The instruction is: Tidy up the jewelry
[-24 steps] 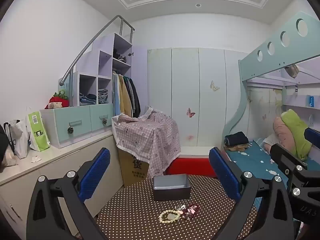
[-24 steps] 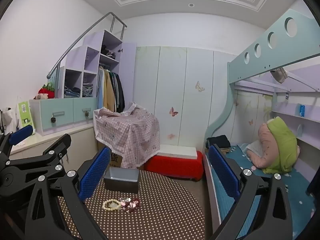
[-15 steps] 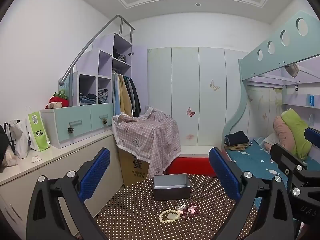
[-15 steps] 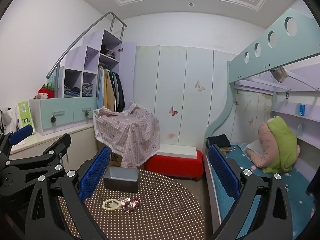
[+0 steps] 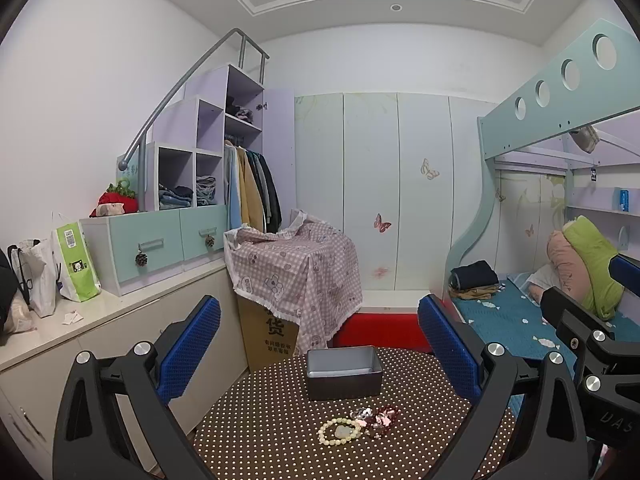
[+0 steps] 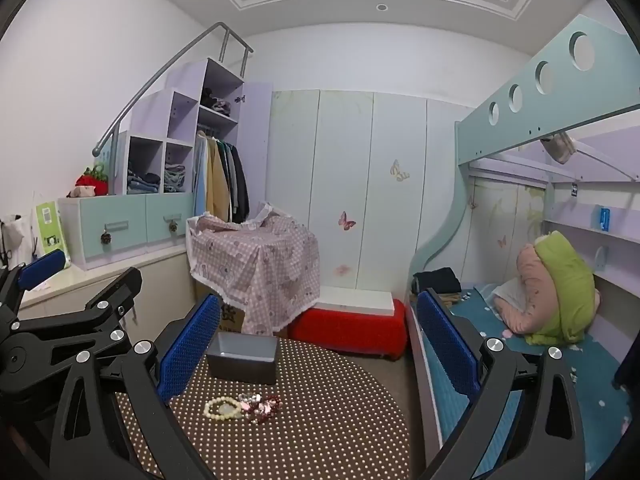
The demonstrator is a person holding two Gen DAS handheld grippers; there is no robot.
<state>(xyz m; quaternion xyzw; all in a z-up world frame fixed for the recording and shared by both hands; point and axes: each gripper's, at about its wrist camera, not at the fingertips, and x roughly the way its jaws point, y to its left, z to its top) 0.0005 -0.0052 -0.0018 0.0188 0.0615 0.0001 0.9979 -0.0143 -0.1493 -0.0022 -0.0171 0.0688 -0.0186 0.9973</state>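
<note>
A cream bead bracelet point(image 5: 340, 431) lies on a round brown table with white dots point(image 5: 260, 440). A pile of pink and red sparkly jewelry point(image 5: 378, 419) touches its right side. A dark grey open box point(image 5: 343, 372) stands just behind them. My left gripper point(image 5: 320, 344) is open and empty, held above the table's near side. My right gripper point(image 6: 320, 344) is open and empty, to the right of the jewelry. In the right wrist view I see the bracelet point(image 6: 222, 407), the sparkly pile point(image 6: 260, 402) and the box point(image 6: 244, 358).
A long white counter point(image 5: 80, 324) with bags runs along the left. A cardboard box under a pink checked cloth point(image 5: 296, 276) stands behind the table, next to a red bench point(image 6: 352, 328). A bunk bed point(image 6: 520, 320) fills the right side.
</note>
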